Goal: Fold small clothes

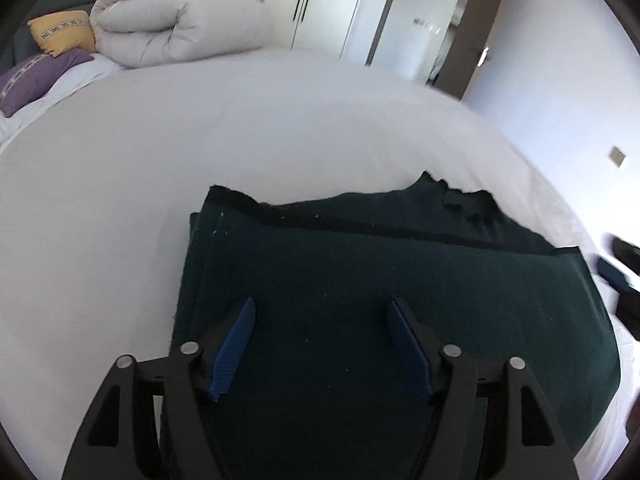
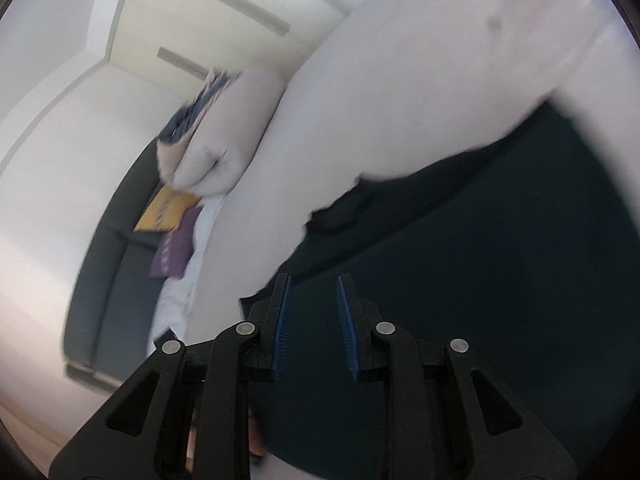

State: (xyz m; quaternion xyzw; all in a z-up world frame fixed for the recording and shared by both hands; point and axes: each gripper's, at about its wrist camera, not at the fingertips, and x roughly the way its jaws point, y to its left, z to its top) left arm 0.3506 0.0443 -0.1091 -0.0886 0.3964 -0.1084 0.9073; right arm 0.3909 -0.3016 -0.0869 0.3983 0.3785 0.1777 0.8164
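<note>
A dark green garment (image 1: 380,292) lies folded flat on the white bed sheet (image 1: 200,128), with a loose edge sticking up at its far right corner. My left gripper (image 1: 322,302) hovers over the garment's near half, jaws wide open, and nothing sits between its blue pads (image 1: 236,344). The right wrist view is blurred. In it the same garment (image 2: 500,260) spreads across the sheet (image 2: 400,100). My right gripper (image 2: 313,280) is above the garment's left edge, with a narrow gap between its pads (image 2: 280,320) and no cloth pinched between them.
A rolled beige duvet (image 1: 176,28) sits at the head of the bed, beside a yellow cushion (image 1: 64,32) and a purple cushion (image 1: 36,76). White wardrobe doors (image 1: 320,0) stand behind. Blurred dark shapes (image 1: 624,256) show at the bed's right edge.
</note>
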